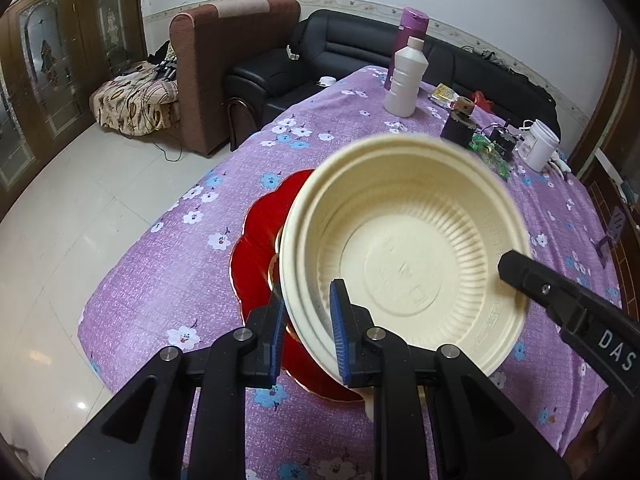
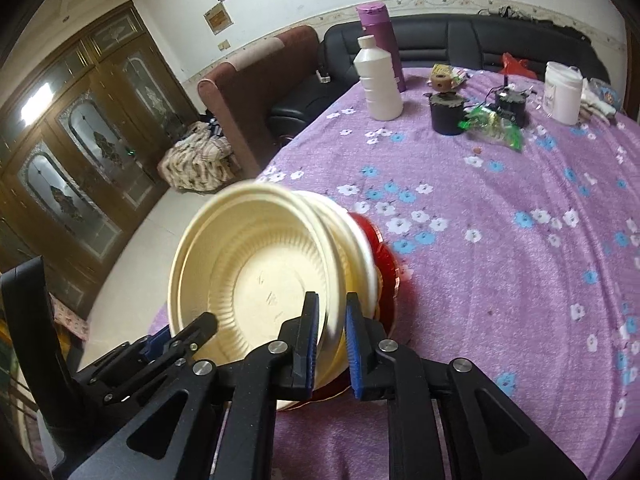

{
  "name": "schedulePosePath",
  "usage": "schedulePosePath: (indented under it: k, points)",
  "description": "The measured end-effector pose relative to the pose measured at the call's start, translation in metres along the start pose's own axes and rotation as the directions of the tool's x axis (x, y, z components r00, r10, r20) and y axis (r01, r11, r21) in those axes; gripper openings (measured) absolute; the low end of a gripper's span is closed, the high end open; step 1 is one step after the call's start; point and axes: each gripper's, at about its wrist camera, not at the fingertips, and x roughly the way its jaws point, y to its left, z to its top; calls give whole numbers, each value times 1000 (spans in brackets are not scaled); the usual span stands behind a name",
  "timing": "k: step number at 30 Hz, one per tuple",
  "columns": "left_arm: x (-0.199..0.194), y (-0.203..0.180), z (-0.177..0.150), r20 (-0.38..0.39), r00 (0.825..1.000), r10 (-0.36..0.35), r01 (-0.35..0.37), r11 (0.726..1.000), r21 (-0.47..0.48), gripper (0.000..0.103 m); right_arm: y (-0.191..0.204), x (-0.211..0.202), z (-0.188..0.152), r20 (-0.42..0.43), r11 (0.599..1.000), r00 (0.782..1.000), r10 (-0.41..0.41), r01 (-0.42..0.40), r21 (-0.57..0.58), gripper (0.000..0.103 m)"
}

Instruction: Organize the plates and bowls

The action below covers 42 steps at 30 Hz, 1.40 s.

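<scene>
Cream plastic bowls, nested and tilted, were held over a red plate on the purple floral tablecloth.

Cream bowl (image 1: 404, 248) leaned on a second bowl (image 2: 352, 240) beneath it, both above the red scalloped plate (image 1: 256, 248). The left gripper (image 1: 306, 320) pinched the near rim between its blue pads. The right gripper (image 2: 332, 340) straddled the opposite rim, jaws slightly parted; whether the pads pressed it could not be told. White letters "DAS" showed on its black finger (image 1: 568, 300). Raised writing on the bowl's base was unreadable. Farther back stood a white bottle (image 1: 404, 80) and purple flask (image 1: 412, 26).
</scene>
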Motion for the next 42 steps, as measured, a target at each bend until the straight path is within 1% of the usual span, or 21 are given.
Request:
schedulePosePath:
  k: [2, 3, 4, 5, 6, 7, 8, 9, 10, 11, 12, 14, 15, 16, 20, 22, 25, 27, 33, 38, 42]
  points:
    - [-1, 1, 1, 8, 1000, 15, -14, 1000, -5, 21, 0, -2, 0, 19, 1000, 1000, -18, 18, -5, 39]
    - [-2, 2, 1, 12, 1000, 18, -18, 1000, -5, 29, 0, -4, 0, 30, 1000, 999, -23, 23, -8, 43]
    - [-3, 3, 1, 15, 1000, 23, -23, 1000, -6, 43, 0, -5, 1, 34, 1000, 999, -27, 28, -11, 49]
    - [-4, 3, 2, 13, 1000, 21, -21, 1000, -7, 50, 0, -6, 1, 38, 999, 999, -30, 30, -15, 59]
    - [-4, 4, 2, 13, 1000, 18, -18, 1000, -9, 58, 0, -7, 1, 44, 999, 999, -28, 29, -20, 63]
    - [-6, 4, 2, 23, 1000, 21, -21, 1000, -13, 59, 0, -9, 1, 50, 999, 998, -24, 25, -25, 69]
    - [-8, 5, 1, 30, 999, 31, -31, 999, -14, 60, 1, -12, 1, 57, 999, 998, -20, 22, -33, 69]
    - [-9, 5, 1, 33, 999, 39, -38, 999, -14, 65, 1, -15, 0, 64, 999, 998, -15, 18, -43, 70]
    - [-11, 6, 1, 32, 999, 36, -35, 999, -11, 71, 2, -19, 0, 70, 999, 997, -10, 13, -53, 73]
    - [-12, 6, 1, 30, 999, 25, -24, 1000, -8, 72, 3, -23, -1, 80, 997, 997, -2, 8, -70, 80]
    - [-15, 7, 0, 34, 999, 13, -13, 1000, -4, 73, 4, -28, -2, 93, 995, 996, 5, 4, -95, 84]
    - [-19, 7, -1, 40, 999, 13, -13, 1000, 4, 74, 7, -38, -4, 110, 988, 994, 10, 6, -152, 100]
    - [-21, 7, -2, 40, 999, 8, -9, 1000, 13, 78, 9, -42, -6, 110, 983, 994, 15, 6, -184, 103]
    - [-22, 6, -3, 40, 999, 5, -6, 1000, 24, 84, 11, -46, -8, 107, 975, 994, 25, 0, -222, 103]
    - [-29, 4, -8, 51, 999, 16, -19, 998, 66, 87, 14, -55, -21, 90, 942, 996, 9, 22, -334, 103]
    - [-32, 3, -10, 54, 998, 16, -21, 996, 85, 91, 12, -57, -27, 85, 930, 996, -12, 43, -366, 103]
    - [-34, 4, -13, 58, 998, 11, -16, 996, 88, 95, 11, -60, -36, 89, 914, 996, -14, 49, -402, 103]
    - [-35, 2, -14, 54, 999, 5, -10, 996, 94, 103, 13, -61, -41, 93, 897, 995, -21, 59, -439, 103]
    - [-38, -2, -16, 56, 998, -17, 11, 993, 114, 103, 19, -62, -51, 93, 862, 995, -26, 69, -502, 103]
    - [-33, -5, -18, 29, 999, -35, 31, 991, 128, 103, 21, -63, -53, 92, 857, 995, -24, 68, -511, 103]
    - [-30, -5, -19, 14, 997, -69, 67, 990, 124, 103, 21, -62, -53, 93, 857, 995, -24, 69, -511, 103]
